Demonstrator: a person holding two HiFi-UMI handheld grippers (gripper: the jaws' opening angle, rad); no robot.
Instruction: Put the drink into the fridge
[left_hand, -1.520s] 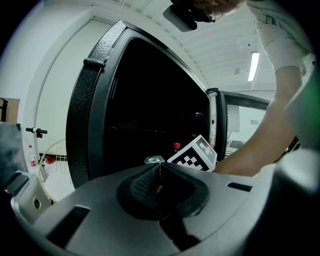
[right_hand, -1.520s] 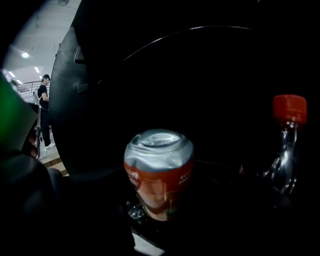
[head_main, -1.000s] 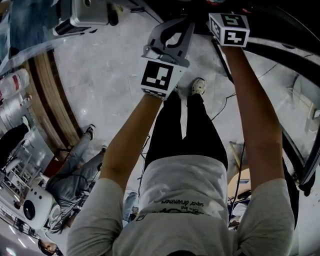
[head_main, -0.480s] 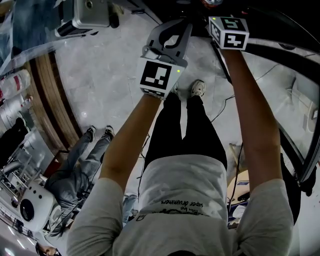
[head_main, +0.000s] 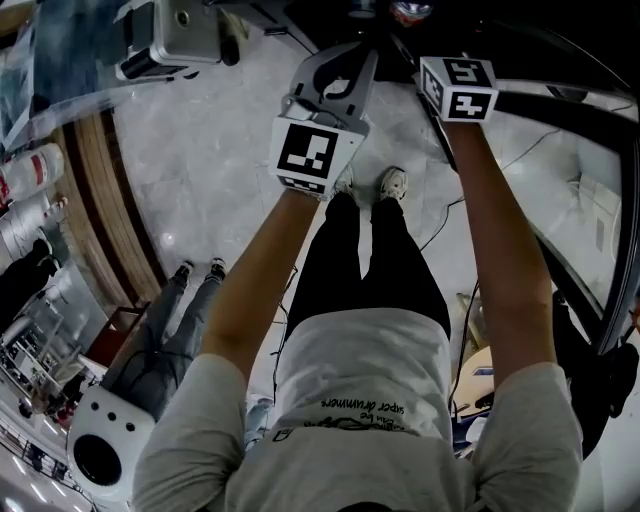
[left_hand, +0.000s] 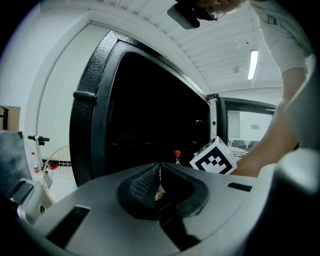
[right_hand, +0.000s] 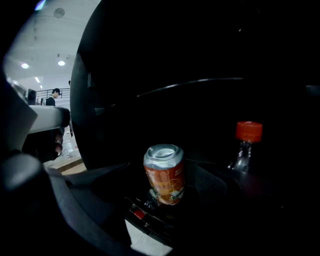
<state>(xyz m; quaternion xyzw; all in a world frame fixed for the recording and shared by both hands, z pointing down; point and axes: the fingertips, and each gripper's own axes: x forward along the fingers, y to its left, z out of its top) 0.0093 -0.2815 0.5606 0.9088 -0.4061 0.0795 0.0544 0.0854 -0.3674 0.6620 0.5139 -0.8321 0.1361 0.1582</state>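
Drink can (right_hand: 164, 175), orange, silver top, seemingly upright

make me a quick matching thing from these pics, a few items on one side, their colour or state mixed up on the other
Column one:
1. can
2. bottle cap
3. left gripper
4. shoe

Column two:
a. red
b. white
c. orange with a silver top
d. jaws together

Pairs: 1-c, 2-a, 3-d, 4-b
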